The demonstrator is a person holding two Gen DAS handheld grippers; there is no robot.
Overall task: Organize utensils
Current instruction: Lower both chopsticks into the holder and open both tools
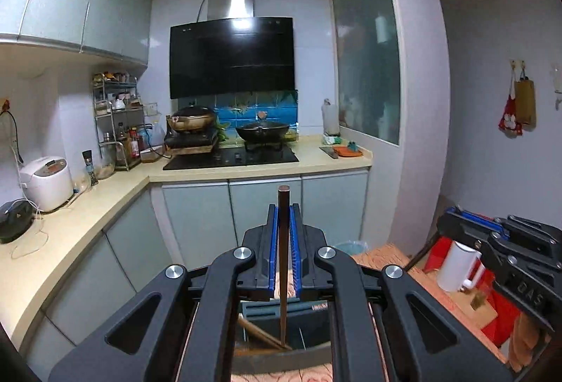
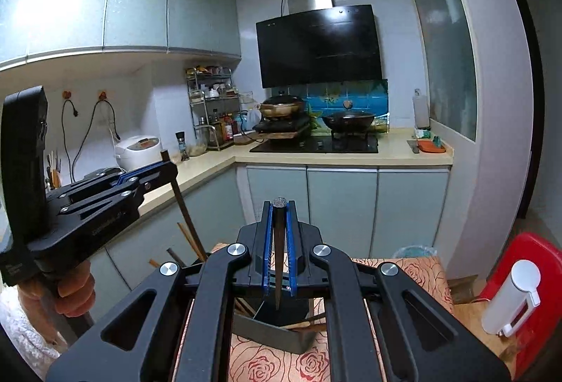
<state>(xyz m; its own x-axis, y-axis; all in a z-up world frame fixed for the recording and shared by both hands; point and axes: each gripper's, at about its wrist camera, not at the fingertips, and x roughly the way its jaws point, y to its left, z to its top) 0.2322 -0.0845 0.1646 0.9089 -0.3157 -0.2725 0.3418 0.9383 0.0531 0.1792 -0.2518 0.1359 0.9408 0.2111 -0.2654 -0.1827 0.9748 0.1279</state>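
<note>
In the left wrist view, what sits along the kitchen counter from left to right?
Black round appliance → white rice cooker → dark-capped grinder bottle → metal spice rack → lidded golden pot → black wok → orange chopping board.

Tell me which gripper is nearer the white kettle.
Right. The right gripper hangs just above the white kettle, while the left gripper sits farther off on the far side, toward the counter.
</note>
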